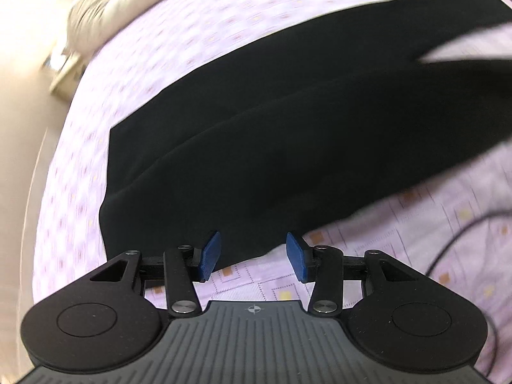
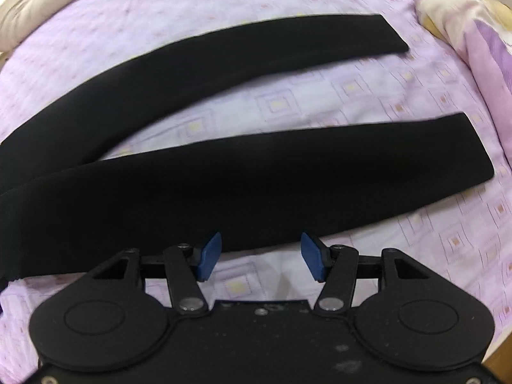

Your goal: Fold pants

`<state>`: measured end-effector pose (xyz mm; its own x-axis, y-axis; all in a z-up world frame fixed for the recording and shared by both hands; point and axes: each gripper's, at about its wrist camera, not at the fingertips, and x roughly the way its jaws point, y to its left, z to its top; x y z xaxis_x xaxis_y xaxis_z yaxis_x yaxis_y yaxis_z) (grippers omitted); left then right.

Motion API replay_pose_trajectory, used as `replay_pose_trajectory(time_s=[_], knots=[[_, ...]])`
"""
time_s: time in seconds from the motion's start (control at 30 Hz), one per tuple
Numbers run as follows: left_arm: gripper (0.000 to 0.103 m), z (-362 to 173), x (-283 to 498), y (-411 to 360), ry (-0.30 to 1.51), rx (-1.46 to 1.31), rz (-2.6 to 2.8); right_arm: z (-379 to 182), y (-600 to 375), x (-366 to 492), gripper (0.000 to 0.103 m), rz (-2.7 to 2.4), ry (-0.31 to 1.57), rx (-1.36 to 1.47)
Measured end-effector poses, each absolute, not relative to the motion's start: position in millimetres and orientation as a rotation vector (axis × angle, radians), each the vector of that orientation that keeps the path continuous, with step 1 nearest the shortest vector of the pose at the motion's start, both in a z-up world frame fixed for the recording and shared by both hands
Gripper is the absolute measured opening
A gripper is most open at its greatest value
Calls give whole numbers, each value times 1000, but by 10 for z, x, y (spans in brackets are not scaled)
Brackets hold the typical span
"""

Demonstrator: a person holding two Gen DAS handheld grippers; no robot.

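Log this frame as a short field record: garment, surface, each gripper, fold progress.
garment: black pants, spread flat, legs apart in a V
near leg, hem to the right
far leg, hem to the right
waist end, seen in left wrist view
surface: pink patterned sheet
left gripper: open, at the pants' near edge, holding nothing
right gripper: open, at the near leg's edge, holding nothing
fold progress: no fold visible yet
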<state>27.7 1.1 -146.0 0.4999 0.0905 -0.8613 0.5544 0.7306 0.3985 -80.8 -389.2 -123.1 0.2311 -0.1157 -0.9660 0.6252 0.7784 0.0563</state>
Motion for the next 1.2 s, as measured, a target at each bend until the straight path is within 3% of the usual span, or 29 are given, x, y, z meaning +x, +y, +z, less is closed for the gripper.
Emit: replay_pose_trajectory(time_s=[0.27,0.47,0.6,0.83,0.9,0.93,1.2], knots=[[45,-1735,231,-120,1042,777,-345,-1192,-4105,-904,58,-620,1240,548],[44,-1846,330,-335,941,865,-363,-1302,-4553,-1214,58,-793,1200,711],[25,-1788,501,-393,958,823,-386,-1379,-4913,-1497,59,-941,1131,853],[17,-1731,587,-324,983,782,-394,-1623,-5223,-1696,60,-1041,1031,1093],[16,-1673,552,-335,984,779,-398,-1606,-5252,-1698,38,-1050,1008,1088],[15,-1607,463,-371,986,776,-398,-1578,-5273,-1702,3,-1027,991,1099],[11,-1147,890,-354,969,756,-448,-911,-5488,-1338,3,-928,833,1040]])
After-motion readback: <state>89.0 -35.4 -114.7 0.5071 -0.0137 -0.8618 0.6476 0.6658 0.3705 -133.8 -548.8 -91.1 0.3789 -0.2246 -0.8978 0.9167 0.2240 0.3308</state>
